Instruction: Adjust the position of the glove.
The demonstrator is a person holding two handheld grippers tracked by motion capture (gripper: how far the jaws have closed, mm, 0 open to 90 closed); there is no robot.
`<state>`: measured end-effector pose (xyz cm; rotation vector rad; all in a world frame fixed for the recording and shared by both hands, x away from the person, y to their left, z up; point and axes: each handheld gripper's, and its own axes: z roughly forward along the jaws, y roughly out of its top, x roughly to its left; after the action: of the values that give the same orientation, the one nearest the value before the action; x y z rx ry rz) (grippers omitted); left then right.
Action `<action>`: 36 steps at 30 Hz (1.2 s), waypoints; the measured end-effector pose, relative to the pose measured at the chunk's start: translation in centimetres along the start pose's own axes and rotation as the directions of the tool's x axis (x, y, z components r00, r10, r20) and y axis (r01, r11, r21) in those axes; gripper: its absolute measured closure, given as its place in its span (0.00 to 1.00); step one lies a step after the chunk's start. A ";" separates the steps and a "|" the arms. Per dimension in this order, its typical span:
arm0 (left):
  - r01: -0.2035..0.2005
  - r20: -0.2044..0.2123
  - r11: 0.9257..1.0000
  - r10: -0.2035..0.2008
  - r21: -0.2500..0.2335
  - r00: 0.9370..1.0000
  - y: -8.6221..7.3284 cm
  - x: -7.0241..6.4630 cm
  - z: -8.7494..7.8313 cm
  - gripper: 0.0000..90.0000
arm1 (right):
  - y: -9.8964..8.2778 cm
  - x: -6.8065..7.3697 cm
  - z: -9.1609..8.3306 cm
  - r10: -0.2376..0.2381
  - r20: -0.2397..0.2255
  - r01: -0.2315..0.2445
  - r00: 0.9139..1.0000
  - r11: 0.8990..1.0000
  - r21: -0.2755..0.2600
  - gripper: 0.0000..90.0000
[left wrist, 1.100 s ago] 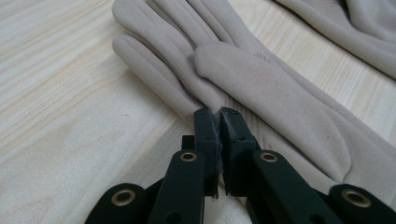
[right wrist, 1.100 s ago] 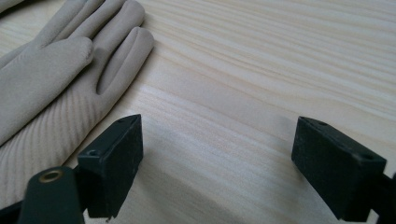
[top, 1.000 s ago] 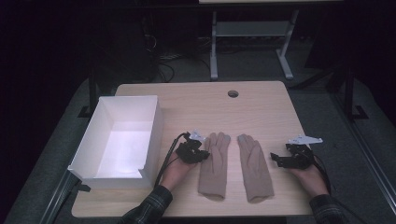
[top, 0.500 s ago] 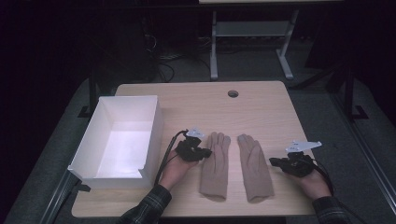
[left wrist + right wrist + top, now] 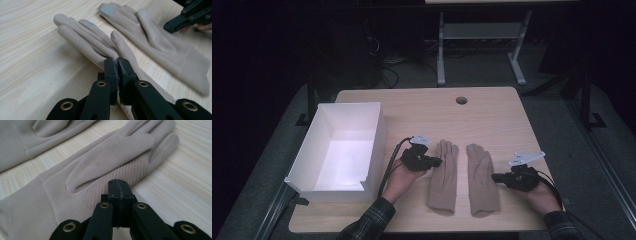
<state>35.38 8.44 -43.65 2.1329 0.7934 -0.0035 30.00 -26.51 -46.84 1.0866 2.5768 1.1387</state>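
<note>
Two beige gloves lie flat side by side on the wooden table [image 5: 492, 120], fingers pointing away from me. The left glove [image 5: 443, 182] [image 5: 82, 37] has my left gripper [image 5: 439, 161] [image 5: 117, 60] at its left edge by the thumb, jaws shut, with no fabric seen between them. My right gripper [image 5: 494, 176] [image 5: 118, 181] rests at the right edge of the right glove [image 5: 482, 180] [image 5: 105, 157], also shut and with nothing pinched. The left gripper view also takes in the right glove [image 5: 155, 42] and the right gripper [image 5: 167, 26] behind it.
An open white box [image 5: 379, 137] stands on the table's left side, close to my left forearm. A round cable hole [image 5: 461, 100] sits near the far edge. Beyond the table are a dark floor and a metal frame [image 5: 441, 55].
My right hand has drifted a little toward the near edge of the table, alongside its glove. The left hand and both gloves have stayed put.
</note>
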 end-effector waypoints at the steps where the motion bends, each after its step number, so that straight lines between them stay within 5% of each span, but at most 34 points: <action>1: 0.007 0.005 1.000 -0.007 -0.006 1.000 0.1 0.0 0.0 0.96 | 0.2 0.2 0.3 -0.009 -0.012 0.009 1.000 1.000 0.002 1.00; 14: 0.002 0.015 1.000 -0.002 -0.022 1.000 0.9 -0.2 0.4 0.96 | 1.0 1.5 1.5 -0.056 -0.045 0.057 0.997 0.998 0.010 1.00; 36: -0.011 0.044 0.997 0.014 -0.071 0.999 3.4 -0.2 1.5 0.96 | 1.8 1.7 2.5 -0.053 -0.071 0.053 0.996 0.999 0.001 1.00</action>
<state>37.41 5.75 -42.15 2.0641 0.7431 -0.0159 30.65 -23.06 -47.12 0.9900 2.6443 1.1829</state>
